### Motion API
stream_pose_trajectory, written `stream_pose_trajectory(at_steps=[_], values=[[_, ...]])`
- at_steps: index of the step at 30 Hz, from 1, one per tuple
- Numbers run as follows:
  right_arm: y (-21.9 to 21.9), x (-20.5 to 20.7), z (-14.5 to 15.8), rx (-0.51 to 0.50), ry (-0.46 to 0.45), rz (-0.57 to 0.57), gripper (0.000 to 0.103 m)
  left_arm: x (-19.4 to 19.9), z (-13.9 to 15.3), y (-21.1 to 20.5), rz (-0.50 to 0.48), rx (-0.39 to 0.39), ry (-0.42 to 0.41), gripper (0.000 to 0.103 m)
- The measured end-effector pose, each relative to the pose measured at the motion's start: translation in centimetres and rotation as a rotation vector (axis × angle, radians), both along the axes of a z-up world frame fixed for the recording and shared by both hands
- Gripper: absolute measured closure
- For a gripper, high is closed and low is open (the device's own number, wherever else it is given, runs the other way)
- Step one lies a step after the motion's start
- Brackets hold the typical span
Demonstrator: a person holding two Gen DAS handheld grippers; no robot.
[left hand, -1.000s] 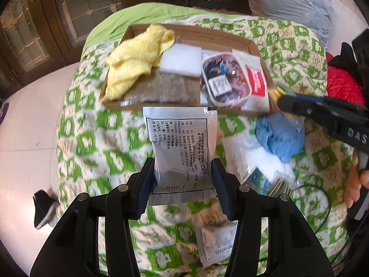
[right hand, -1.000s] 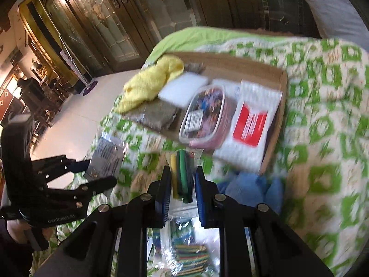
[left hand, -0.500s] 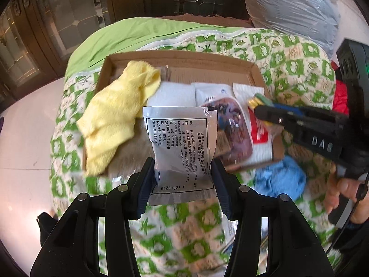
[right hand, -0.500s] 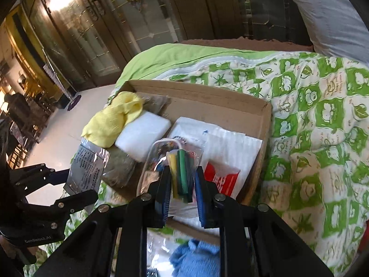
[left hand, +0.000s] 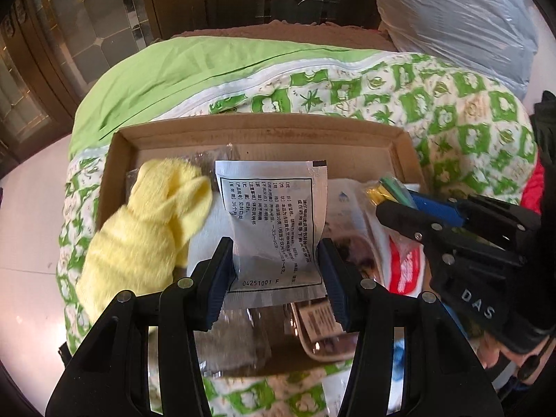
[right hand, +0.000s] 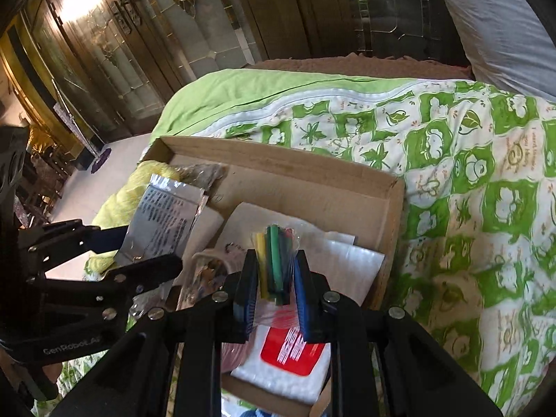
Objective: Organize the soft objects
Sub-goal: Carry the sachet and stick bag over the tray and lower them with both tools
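Left gripper [left hand: 274, 271] jaws clamp a silver sachet [left hand: 272, 222]; right gripper [right hand: 276, 278] jaws pinch bagged coloured sticks [right hand: 274, 260]. Both hover over the cardboard tray [left hand: 264, 128] at frame centre, likely for dropping in.

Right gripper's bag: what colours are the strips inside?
Yellow, green and a darker one, in the clear bag of strips held by the right gripper; right wrist view shows it best.

Both wrist cameras looked forward and down along their own fingers from close above the cardboard box [left hand: 264, 128] on the green quilt [right hand: 469, 180], each catching the other gripper at its frame edge, with the box and quilt shared between them.
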State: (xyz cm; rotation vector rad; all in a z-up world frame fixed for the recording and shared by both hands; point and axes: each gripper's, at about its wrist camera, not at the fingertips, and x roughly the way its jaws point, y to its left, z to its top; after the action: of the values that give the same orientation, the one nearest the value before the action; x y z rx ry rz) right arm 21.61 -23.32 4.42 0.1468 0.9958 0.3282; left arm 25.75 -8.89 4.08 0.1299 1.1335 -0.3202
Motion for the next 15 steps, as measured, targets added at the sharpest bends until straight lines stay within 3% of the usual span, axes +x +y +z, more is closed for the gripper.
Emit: stream_pose_trajectory(at_steps=[15], values=[[-0.9, 2.1, -1.2, 0.002, 0.01, -0.04, 0.084, 2.0, -1.1, 0.1, 0.032, 0.012, -0.007, 0.053]])
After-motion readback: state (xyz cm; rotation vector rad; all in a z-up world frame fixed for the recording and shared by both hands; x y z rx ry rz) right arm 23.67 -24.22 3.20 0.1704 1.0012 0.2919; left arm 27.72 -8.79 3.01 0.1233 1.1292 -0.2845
